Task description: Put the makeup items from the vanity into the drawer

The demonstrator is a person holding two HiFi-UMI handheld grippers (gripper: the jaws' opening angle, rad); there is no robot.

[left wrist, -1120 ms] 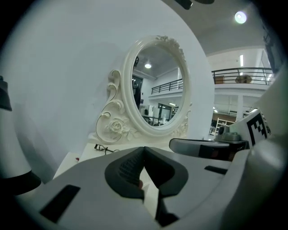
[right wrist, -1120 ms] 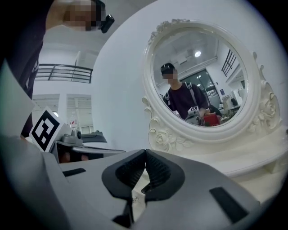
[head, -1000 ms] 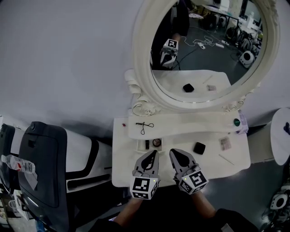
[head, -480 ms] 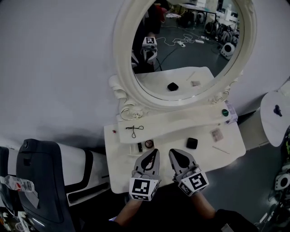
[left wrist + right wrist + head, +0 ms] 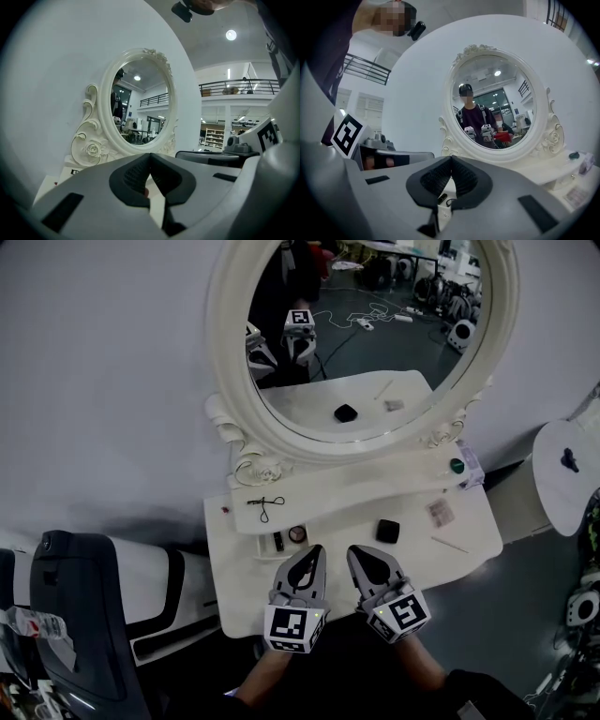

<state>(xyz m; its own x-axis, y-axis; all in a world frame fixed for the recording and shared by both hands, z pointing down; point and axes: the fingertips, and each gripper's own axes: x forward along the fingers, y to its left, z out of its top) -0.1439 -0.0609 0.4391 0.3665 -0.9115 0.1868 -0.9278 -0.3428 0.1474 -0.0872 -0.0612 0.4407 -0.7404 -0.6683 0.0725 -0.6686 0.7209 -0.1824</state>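
Observation:
On the white vanity (image 5: 244,582) lie a round compact (image 5: 297,533), a dark lipstick tube (image 5: 278,541), a black square case (image 5: 387,531), a small palette (image 5: 439,511) and a thin stick (image 5: 449,544). A black looped tool (image 5: 265,505) rests on the raised shelf, a green-capped jar (image 5: 457,465) at its right end. My left gripper (image 5: 315,553) and right gripper (image 5: 354,553) hover side by side over the vanity's front edge, both shut and empty. In the left gripper view the jaw tips (image 5: 149,155) meet; in the right gripper view the tips (image 5: 451,159) meet too.
An oval mirror (image 5: 361,334) in an ornate white frame stands behind the shelf and reflects both grippers. A dark chair (image 5: 84,615) stands to the left, a round white table (image 5: 565,474) to the right. No drawer front shows in any view.
The whole scene has slid left and down in the head view. Both grippers stay shut, side by side, at about the same spot over the vanity's front.

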